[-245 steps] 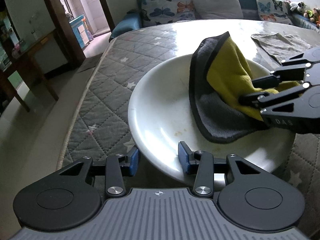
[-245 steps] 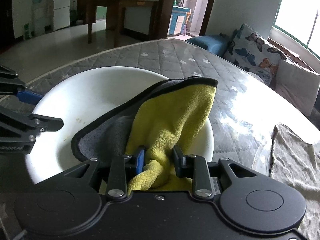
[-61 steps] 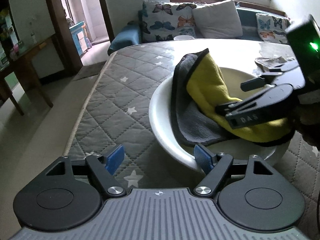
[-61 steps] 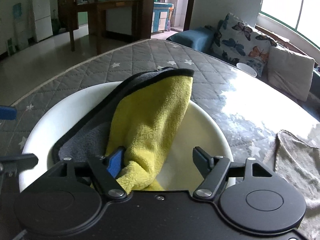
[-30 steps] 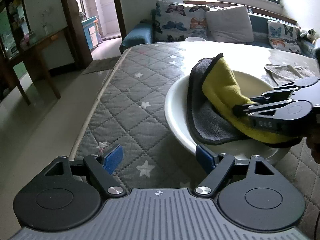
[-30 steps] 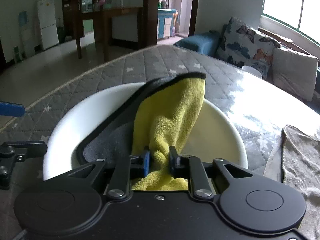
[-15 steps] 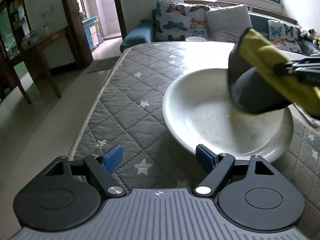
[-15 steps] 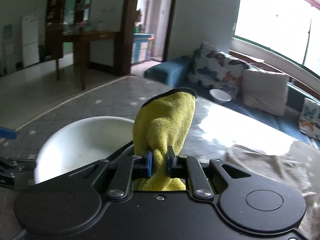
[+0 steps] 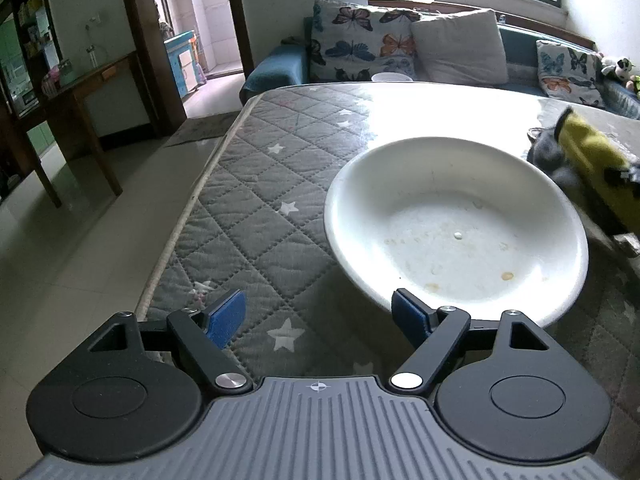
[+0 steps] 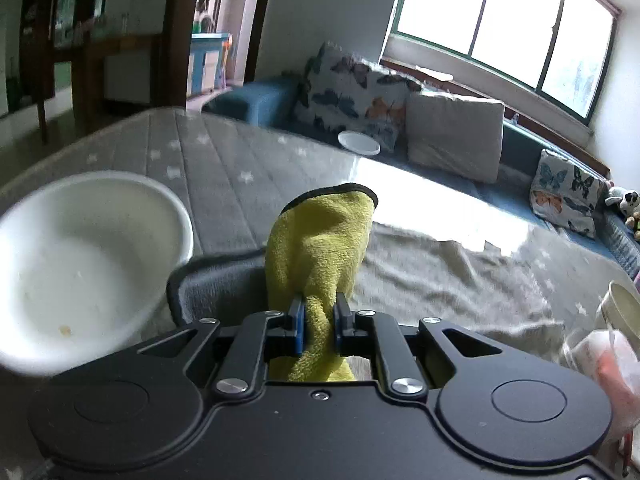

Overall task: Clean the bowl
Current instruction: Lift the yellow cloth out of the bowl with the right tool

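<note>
A wide white bowl point(image 9: 456, 224) sits on the quilted grey table cover, with a few small brown specks on its inner floor. My left gripper point(image 9: 318, 316) is open just in front of the bowl's near rim, its right blue pad point(image 9: 408, 316) close to the rim. My right gripper point(image 10: 319, 322) is shut on a yellow and grey cloth point(image 10: 320, 240), held up to the right of the bowl point(image 10: 80, 264). In the left wrist view the cloth point(image 9: 588, 156) shows blurred beyond the bowl's far right rim.
A crumpled grey towel point(image 10: 440, 272) lies on the table right of the bowl. A small white dish point(image 10: 359, 143) sits at the table's far edge. A cup point(image 10: 620, 312) and plastic wrapper stand at the right. The table's left edge point(image 9: 188, 216) drops to the floor.
My right gripper has carried the cloth out of the bowl and off to the right. The bowl now lies bare. My left gripper stays open in front of it.
</note>
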The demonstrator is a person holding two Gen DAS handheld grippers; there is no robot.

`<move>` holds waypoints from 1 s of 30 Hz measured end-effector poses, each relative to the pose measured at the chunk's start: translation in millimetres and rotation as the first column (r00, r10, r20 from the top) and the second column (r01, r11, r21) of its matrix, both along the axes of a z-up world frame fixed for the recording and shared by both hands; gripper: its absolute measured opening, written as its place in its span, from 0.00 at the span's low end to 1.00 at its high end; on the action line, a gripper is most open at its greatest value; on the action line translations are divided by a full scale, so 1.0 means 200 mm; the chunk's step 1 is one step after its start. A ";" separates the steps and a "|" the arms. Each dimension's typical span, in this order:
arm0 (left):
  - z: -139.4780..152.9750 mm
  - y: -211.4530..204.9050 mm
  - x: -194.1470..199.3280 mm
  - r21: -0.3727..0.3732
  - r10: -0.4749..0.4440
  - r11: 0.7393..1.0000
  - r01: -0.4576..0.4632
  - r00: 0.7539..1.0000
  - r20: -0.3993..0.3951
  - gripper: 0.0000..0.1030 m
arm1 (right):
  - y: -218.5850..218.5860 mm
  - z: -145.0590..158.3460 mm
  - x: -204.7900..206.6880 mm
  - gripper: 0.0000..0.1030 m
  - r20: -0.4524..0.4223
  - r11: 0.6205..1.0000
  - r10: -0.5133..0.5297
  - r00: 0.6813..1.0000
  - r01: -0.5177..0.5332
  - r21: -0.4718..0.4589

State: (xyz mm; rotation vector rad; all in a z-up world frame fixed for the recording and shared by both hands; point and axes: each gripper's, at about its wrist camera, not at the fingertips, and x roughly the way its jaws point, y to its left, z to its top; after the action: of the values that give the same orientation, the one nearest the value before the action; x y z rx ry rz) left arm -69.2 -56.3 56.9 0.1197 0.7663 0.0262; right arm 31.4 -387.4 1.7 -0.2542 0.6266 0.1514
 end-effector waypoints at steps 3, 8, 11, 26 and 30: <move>0.00 0.00 0.01 -0.002 0.004 1.000 -0.004 1.000 -0.001 0.79 | 0.03 -0.05 -0.02 0.14 -0.027 0.999 0.028 0.999 -0.028 0.023; -0.01 0.01 0.02 -0.004 0.008 1.000 -0.008 1.000 -0.003 0.81 | 0.15 -0.06 -0.02 0.14 -0.035 0.992 0.108 0.994 -0.106 0.063; -0.01 0.01 0.02 -0.007 0.012 1.000 -0.012 1.000 -0.004 0.81 | 0.20 -0.08 -0.03 0.14 -0.042 0.986 0.158 0.987 -0.155 0.069; -0.05 0.05 -0.03 -0.034 0.047 0.998 -0.046 0.998 0.035 0.84 | 0.09 -0.04 -0.16 0.47 0.022 0.992 0.091 0.996 -0.092 0.082; -0.08 0.06 -0.05 -0.034 0.049 0.998 -0.048 0.998 0.037 0.84 | 0.04 -0.05 -0.20 0.51 0.028 0.991 0.075 0.997 -0.077 0.109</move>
State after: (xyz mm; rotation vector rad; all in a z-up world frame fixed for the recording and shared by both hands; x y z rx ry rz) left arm -80.1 -44.6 40.5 0.0693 0.7315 0.0619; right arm -7.8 -380.3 -8.8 -0.1733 0.5826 0.2552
